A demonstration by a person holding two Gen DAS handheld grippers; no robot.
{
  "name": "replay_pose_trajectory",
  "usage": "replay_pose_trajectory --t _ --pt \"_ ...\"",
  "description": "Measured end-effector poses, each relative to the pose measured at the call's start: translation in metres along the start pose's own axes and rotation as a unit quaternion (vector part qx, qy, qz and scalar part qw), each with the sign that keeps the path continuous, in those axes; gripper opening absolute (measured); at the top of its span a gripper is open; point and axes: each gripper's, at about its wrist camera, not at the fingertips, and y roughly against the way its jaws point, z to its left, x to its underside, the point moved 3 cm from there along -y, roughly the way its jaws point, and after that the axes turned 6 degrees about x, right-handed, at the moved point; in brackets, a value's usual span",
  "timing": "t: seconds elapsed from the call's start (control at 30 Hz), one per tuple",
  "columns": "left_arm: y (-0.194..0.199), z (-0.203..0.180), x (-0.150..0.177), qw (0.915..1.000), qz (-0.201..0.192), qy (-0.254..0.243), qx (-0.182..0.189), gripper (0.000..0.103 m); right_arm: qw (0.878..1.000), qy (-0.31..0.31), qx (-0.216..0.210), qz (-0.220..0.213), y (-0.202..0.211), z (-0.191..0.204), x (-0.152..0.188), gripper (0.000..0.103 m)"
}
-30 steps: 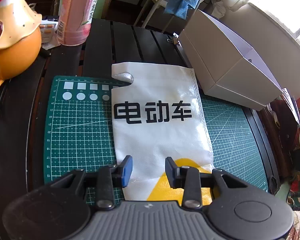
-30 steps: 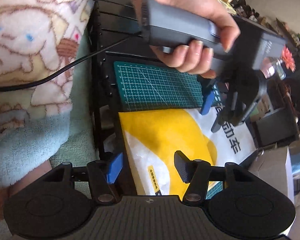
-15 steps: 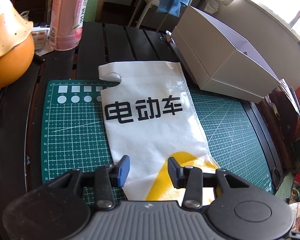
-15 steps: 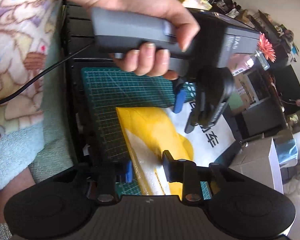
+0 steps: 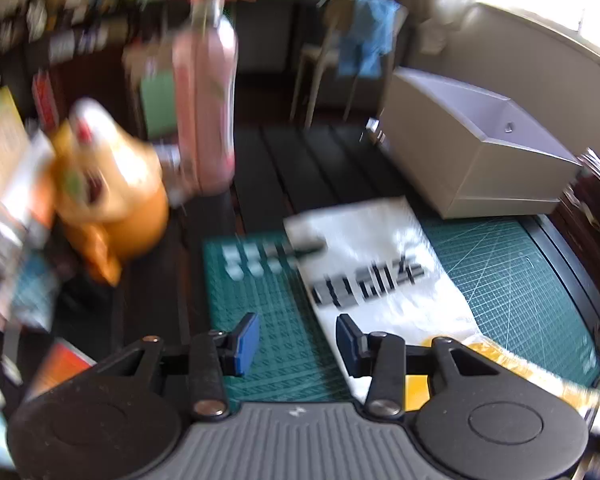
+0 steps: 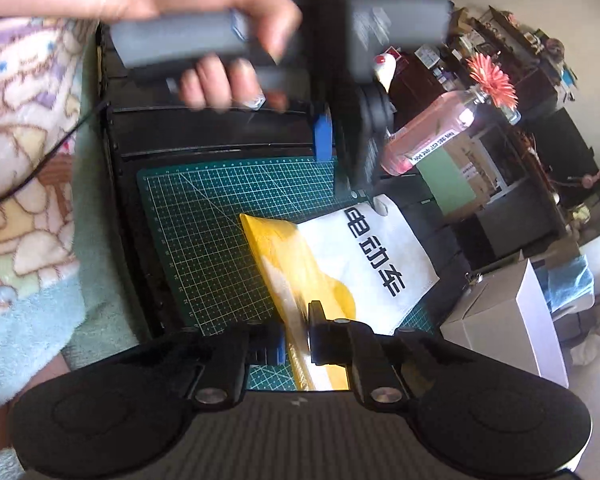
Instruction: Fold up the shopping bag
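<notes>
Shopping bag (image 6: 364, 256): lies on your green cutting mat (image 6: 204, 220) on the bench, yellow end lifted at 6 o'clock.
Right gripper (image 6: 296, 336): your fingers have just closed, pinching the yellow end.
Left gripper (image 5: 296, 340): your fingers stand partly apart, empty, above the mat.

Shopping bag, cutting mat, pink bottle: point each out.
shopping bag (image 6: 364, 256): right wrist view, white printed panel.
cutting mat (image 6: 204, 216): right wrist view, bare green grid.
pink bottle (image 6: 428, 136): right wrist view, middle of its body.
</notes>
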Motion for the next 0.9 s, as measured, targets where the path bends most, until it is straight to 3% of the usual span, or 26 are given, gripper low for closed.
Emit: replay_pose_trajectory --t 0.07,0.2,0.33,0.53,0.6,0.73,0.8,0.87,0.9 --pt "0.025 -0.007 0.012 0.9962 -0.031 -0.082 -0.003 0.057 1.0 -0.013 -0.01 -0.001 0.005 -0.009 0.001 0.01" --pt "0.049 -0.024 0.034 0.982 -0.084 -0.169 -0.001 0.066 0.999 -0.035 -0.031 0.0 0.013 -0.027 0.0 0.01" --pt "0.052 -0.062 0.048 0.9554 -0.107 -0.274 0.021 0.068 0.997 -0.043 -0.067 0.007 0.016 -0.047 -0.007 0.01" --pt "0.027 -0.094 0.072 0.9226 -0.071 -0.377 0.041 0.068 0.993 -0.029 -0.107 0.036 0.014 -0.071 -0.023 0.01" --pt "0.017 -0.097 0.073 0.9204 -0.065 -0.383 0.044 0.068 0.992 -0.024 -0.118 0.036 0.013 -0.073 -0.028 0.01" --pt "-0.006 -0.097 0.07 0.9249 -0.044 -0.374 0.051 0.067 0.989 -0.013 -0.147 0.031 0.014 -0.074 -0.041 0.01" --pt "-0.019 -0.094 0.071 0.9259 -0.03 -0.373 0.053 0.052 0.987 -0.01 -0.156 0.032 0.014 -0.073 -0.045 0.01" --pt "-0.027 -0.09 0.073 0.9266 -0.014 -0.372 0.053 0.02 0.986 -0.009 -0.162 0.035 0.012 -0.071 -0.048 0.009" --pt "-0.032 -0.086 0.075 0.9276 -0.001 -0.369 0.057 0.018 0.986 -0.011 -0.164 0.034 0.012 -0.071 -0.048 0.009"
